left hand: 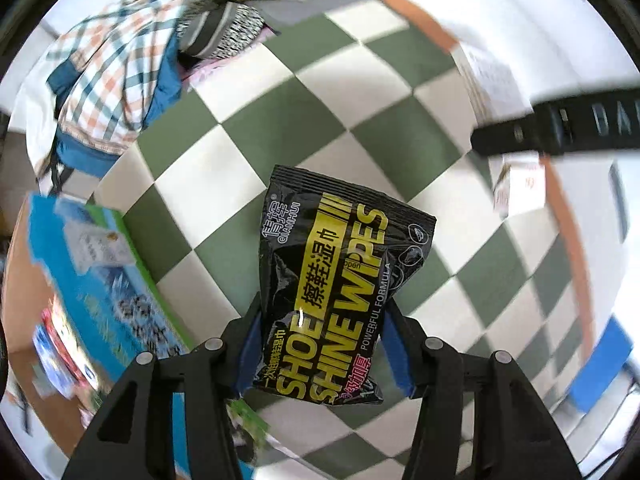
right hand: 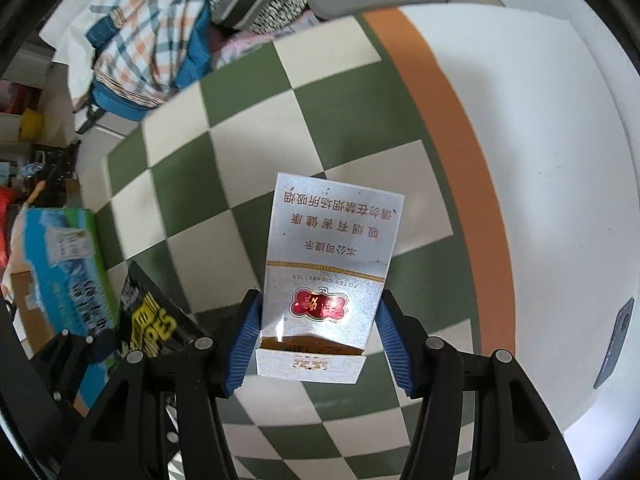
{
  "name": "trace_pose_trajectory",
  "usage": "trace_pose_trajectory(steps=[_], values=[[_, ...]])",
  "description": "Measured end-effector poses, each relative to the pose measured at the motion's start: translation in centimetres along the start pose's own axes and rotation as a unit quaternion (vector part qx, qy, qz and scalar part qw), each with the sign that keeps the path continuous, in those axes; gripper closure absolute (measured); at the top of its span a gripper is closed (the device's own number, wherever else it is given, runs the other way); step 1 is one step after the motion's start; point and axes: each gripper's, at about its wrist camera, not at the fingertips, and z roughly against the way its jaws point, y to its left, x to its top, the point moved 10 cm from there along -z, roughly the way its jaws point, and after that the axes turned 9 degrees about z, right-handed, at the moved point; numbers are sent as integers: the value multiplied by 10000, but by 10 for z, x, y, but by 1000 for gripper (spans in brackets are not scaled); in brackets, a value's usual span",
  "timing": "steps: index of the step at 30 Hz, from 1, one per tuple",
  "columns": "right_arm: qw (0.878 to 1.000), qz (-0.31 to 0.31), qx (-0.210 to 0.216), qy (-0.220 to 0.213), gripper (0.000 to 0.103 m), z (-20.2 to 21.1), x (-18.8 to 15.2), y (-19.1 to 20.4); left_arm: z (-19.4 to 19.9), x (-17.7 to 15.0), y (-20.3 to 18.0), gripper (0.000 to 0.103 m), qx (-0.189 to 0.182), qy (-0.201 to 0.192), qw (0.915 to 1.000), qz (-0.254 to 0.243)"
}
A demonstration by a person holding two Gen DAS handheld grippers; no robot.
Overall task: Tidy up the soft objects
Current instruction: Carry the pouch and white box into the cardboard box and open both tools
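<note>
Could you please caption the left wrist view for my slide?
Left claw grips a black shoe shine wipes pack above checkered cloth.

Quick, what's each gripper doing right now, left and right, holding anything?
Left gripper: shut on the black shoe shine wipes pack.
Right gripper: shut on the white cigarette box, lid end toward the camera.

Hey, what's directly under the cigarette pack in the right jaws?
The cigarette pack is held over the green-and-white checkered cloth. The squares directly beneath it are covered, so anything lying there cannot be seen.
</note>
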Motion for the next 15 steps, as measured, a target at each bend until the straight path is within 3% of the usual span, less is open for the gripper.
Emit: trace_pose_trajectory(steps=[3,7,12,15], values=[[9997,106,90,-220,43,23,-12,8,24,10,-10,53,-206,-218,9991,285],[9982,305,217,-464,44,53,-31,29,58,-2,-14,53,-560,-487,9948,694],[9952,581,385,-687,44,93,-64,51,99,-25,6,53,-937,-787,9846,1249],[9924,793,516,-789,44,109,-80,83,122,-41,28,53,-952,-968,9783,1566]])
